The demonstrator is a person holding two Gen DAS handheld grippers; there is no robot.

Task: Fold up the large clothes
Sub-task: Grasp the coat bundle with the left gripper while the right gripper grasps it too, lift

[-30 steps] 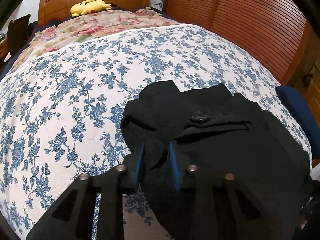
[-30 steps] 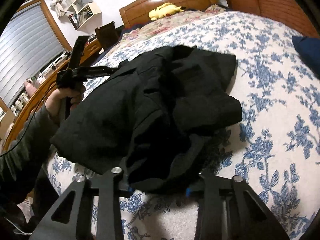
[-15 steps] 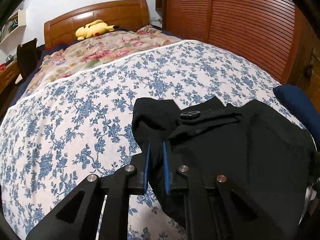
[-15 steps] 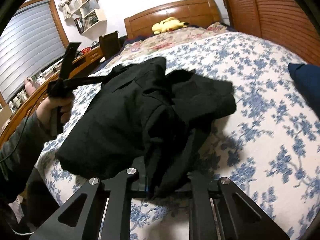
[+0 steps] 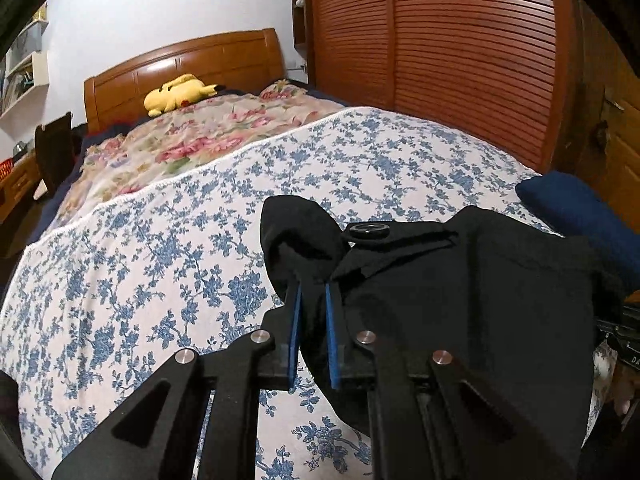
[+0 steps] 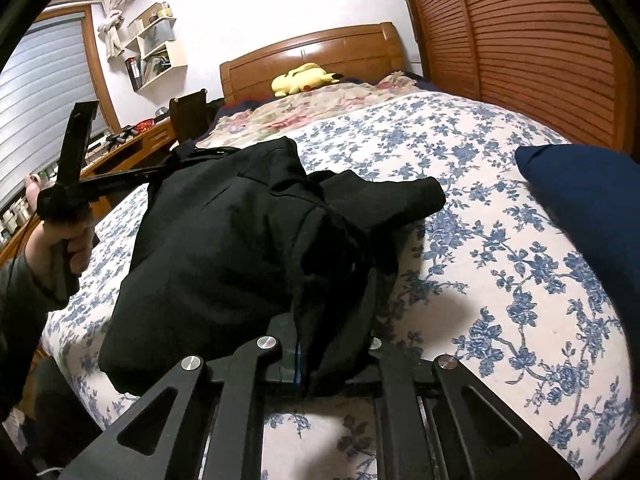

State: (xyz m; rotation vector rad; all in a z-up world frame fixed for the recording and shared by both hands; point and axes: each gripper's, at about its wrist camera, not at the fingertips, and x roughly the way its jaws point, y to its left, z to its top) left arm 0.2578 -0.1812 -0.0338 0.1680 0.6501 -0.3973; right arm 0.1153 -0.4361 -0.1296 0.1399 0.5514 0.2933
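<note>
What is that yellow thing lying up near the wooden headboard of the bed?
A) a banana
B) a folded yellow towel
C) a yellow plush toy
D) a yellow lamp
C: the yellow plush toy lies on its side on the flowered cover just in front of the headboard, with ears and a dark-tipped tail showing, far from the black garment.

A large black fabric garment (image 6: 224, 248) with a round black button (image 5: 369, 230) lies crumpled on the bed's blue-flowered white bedspread (image 6: 500, 264), its near edges lifted and bunched.
</note>
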